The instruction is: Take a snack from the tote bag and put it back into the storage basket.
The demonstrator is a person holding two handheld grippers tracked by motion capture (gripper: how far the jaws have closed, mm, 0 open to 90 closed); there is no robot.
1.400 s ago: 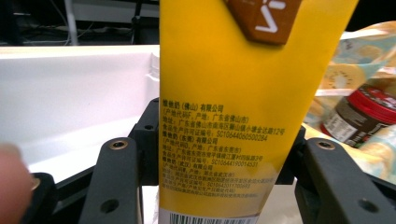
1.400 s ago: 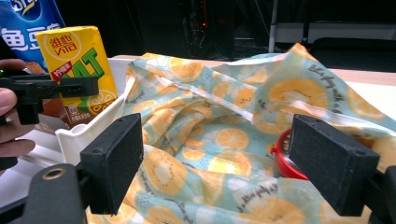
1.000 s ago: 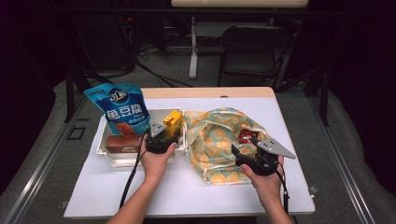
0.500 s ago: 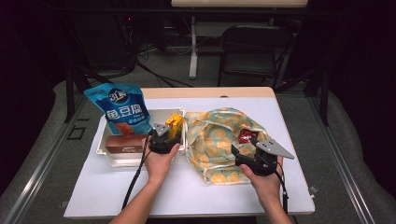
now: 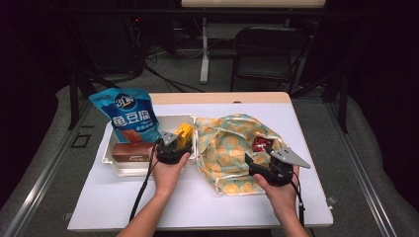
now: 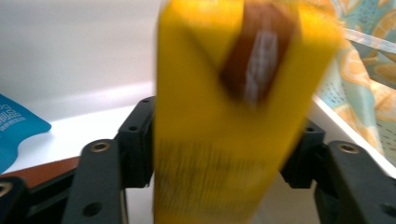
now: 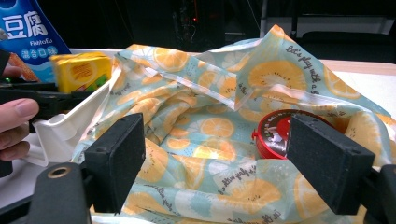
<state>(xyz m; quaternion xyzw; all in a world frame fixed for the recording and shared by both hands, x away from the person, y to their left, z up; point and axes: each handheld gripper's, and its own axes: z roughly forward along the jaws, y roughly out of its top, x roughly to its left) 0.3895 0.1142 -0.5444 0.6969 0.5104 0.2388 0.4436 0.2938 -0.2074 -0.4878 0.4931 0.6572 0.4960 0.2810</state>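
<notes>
- My left gripper (image 5: 179,140) hangs over the white tray (image 5: 112,150); its jaws have just been opening, yellow box (image 6: 233,116) between them.
- Right gripper (image 7: 224,163) gapes, empty, over the bag (image 5: 232,148).
- White table (image 5: 197,202), dark room.

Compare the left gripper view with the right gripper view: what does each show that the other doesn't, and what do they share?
Left gripper view: the left gripper, whose fingers have just been opening, flanks a blurred yellow box; a brown box edge sits beside it. Right gripper view: the right gripper stands open toward a red round tin, with the person's left hand at the side. Shared: yellow box, blue Fishtofu pouch, white tray, orange-print bag.
</notes>
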